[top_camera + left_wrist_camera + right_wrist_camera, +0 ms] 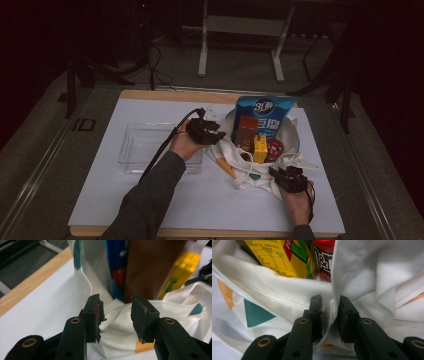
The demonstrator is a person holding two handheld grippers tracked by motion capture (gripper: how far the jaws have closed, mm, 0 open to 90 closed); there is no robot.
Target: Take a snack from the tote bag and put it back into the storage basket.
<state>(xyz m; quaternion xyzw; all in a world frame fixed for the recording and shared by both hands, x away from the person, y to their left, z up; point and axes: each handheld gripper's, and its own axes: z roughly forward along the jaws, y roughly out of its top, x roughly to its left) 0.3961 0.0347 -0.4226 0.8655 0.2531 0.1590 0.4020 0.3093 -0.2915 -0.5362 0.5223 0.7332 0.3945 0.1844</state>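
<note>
Two grippers at the white cloth bag [260, 170], right of the clear tray [145, 145]: right gripper [327, 305] pinches the near rim; left gripper [115, 315] stands apart, nothing gripped, brown box [152, 267] straight ahead, upright, nearest the left hand

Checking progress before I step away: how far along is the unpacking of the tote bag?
Nothing looks unpacked yet: the clear tray sits bare. In hand: the right tongs pinch the tote bag rim, and the left tongs are open at its mouth. Left: blue pouch, brown box, yellow carton, red-lidded jar.
</note>
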